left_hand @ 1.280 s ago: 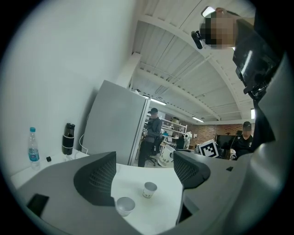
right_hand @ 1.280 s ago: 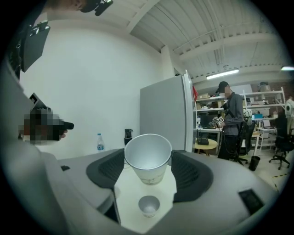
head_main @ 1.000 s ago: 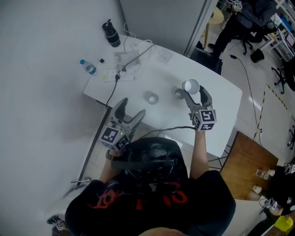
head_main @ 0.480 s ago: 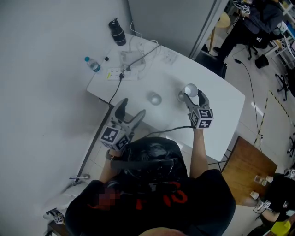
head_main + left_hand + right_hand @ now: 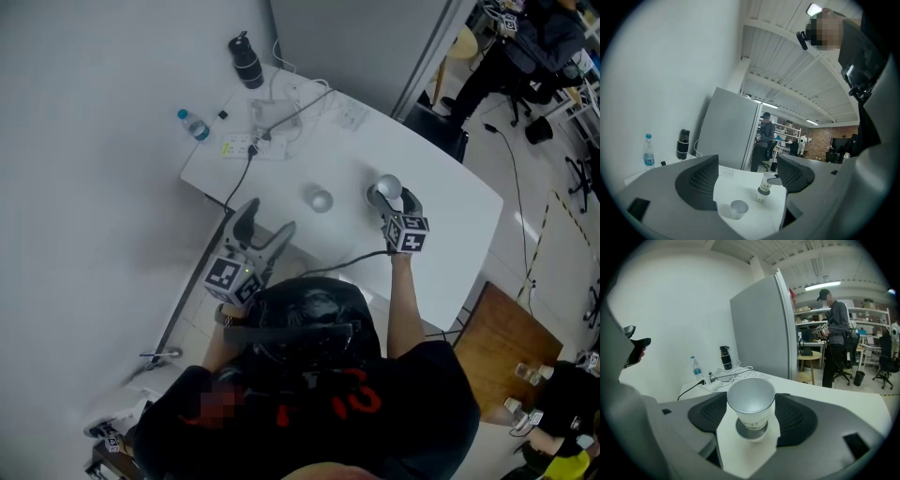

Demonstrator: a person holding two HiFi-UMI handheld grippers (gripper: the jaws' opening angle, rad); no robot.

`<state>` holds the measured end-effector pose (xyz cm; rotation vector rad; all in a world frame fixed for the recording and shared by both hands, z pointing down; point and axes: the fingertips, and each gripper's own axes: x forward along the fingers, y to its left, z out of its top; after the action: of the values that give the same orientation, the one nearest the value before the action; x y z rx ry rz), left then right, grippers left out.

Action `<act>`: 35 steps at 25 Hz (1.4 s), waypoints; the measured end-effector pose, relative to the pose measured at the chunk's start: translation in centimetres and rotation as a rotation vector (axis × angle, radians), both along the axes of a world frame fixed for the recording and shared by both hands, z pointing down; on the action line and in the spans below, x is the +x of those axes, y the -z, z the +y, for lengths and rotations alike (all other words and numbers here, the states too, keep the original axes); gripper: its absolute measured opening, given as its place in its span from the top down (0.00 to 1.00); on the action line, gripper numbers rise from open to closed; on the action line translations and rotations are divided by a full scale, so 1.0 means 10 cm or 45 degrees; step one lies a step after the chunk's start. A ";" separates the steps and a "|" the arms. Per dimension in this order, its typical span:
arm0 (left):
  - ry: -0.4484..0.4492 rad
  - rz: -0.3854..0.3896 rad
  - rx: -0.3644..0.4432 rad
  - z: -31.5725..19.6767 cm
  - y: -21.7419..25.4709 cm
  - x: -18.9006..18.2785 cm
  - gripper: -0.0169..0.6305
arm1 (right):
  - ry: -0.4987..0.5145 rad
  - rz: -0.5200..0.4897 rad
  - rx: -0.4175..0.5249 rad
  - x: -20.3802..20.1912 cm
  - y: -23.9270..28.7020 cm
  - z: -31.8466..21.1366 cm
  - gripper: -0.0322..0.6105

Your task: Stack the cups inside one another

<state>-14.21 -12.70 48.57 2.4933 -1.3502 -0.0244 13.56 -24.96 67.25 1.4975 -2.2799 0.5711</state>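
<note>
Gripping a paper cup (image 5: 751, 401) between its jaws, the right gripper (image 5: 389, 194) holds it partway inside a second cup (image 5: 751, 432) on the white table (image 5: 450, 220). The left gripper (image 5: 265, 221) hangs with its jaws released off the table's near edge. A third cup (image 5: 321, 200) stands alone to the left of the pair.

Faint print on the white paper cup (image 5: 751, 401) held in the right gripper (image 5: 751, 417) cannot be read. Left beyond it, the clear plastic water bottle (image 5: 696, 369) bears an illegible blue label. Behind it, on the black shirt (image 5: 309, 412), a red "13" can be made out.
</note>
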 end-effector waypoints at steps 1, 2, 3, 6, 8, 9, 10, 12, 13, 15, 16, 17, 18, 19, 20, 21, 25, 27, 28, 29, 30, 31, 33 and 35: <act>0.005 -0.001 -0.008 0.01 0.00 0.00 0.38 | -0.002 -0.001 -0.010 0.00 -0.03 -0.01 0.43; 0.011 0.000 -0.015 0.02 0.00 0.00 0.38 | -0.001 -0.001 -0.018 0.01 -0.05 -0.01 0.43; 0.019 0.002 -0.018 0.02 0.00 -0.01 0.38 | 0.000 -0.001 -0.024 0.00 -0.07 -0.01 0.43; 0.033 -0.003 -0.016 0.03 -0.01 -0.05 0.38 | 0.011 0.003 -0.050 -0.03 -0.15 -0.02 0.43; 0.040 -0.005 -0.016 0.04 -0.02 -0.06 0.38 | 0.015 0.011 -0.067 -0.03 -0.21 -0.02 0.43; 0.044 -0.004 -0.018 0.04 -0.03 -0.06 0.38 | 0.016 0.018 -0.072 -0.03 -0.23 -0.01 0.43; 0.046 0.000 -0.018 0.04 -0.03 -0.06 0.38 | 0.019 0.026 -0.077 -0.04 -0.25 -0.01 0.43; 0.050 0.005 -0.017 0.04 -0.02 -0.06 0.38 | 0.032 0.034 -0.099 -0.06 -0.30 0.02 0.43; 0.049 0.004 -0.017 0.05 -0.02 -0.06 0.38 | 0.038 0.032 -0.114 -0.08 -0.34 0.04 0.43; 0.047 0.004 -0.016 0.06 -0.02 -0.06 0.38 | 0.046 0.023 -0.134 -0.09 -0.40 0.06 0.43; 0.048 0.006 -0.015 0.06 -0.02 -0.05 0.38 | 0.047 0.018 -0.138 -0.09 -0.41 0.07 0.42; 0.048 0.007 -0.014 0.05 -0.02 -0.05 0.38 | 0.048 0.013 -0.140 -0.10 -0.41 0.07 0.42; 0.046 0.008 -0.014 0.05 -0.02 -0.04 0.38 | 0.049 0.011 -0.140 -0.10 -0.41 0.06 0.42; 0.044 0.009 -0.017 0.05 -0.03 -0.03 0.38 | 0.050 0.013 -0.138 -0.10 -0.39 0.06 0.42; 0.043 0.012 -0.020 0.05 -0.02 -0.02 0.38 | 0.051 0.016 -0.136 -0.09 -0.38 0.07 0.42; 0.043 0.015 -0.020 0.05 -0.02 -0.02 0.38 | 0.052 0.015 -0.134 -0.09 -0.37 0.07 0.42; 0.045 0.021 -0.014 0.04 -0.04 -0.02 0.38 | 0.070 -0.021 -0.122 -0.13 -0.33 0.08 0.37; 0.039 0.022 -0.017 0.04 -0.06 -0.02 0.38 | 0.072 -0.033 -0.103 -0.14 -0.28 0.10 0.37; 0.037 0.021 -0.018 0.05 -0.06 -0.01 0.38 | 0.071 -0.038 -0.084 -0.13 -0.23 0.11 0.37; 0.034 0.021 -0.019 0.06 -0.05 0.01 0.38 | 0.070 -0.045 -0.063 -0.12 -0.15 0.13 0.37; 0.031 0.020 -0.022 0.07 -0.05 0.03 0.38 | 0.071 -0.053 -0.042 -0.12 -0.08 0.14 0.37; 0.025 0.021 -0.024 0.08 -0.03 0.05 0.38 | 0.073 -0.062 -0.022 -0.12 0.00 0.16 0.37; 0.008 0.023 -0.026 0.09 -0.01 0.09 0.38 | 0.073 -0.087 0.016 -0.12 0.14 0.20 0.44; -0.010 0.023 -0.024 0.08 -0.01 0.12 0.38 | 0.056 -0.117 0.055 -0.10 0.29 0.21 0.54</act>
<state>-13.00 -11.86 48.68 2.4771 -1.3273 -0.0320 12.54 -22.86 64.39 1.4658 -2.4027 0.5927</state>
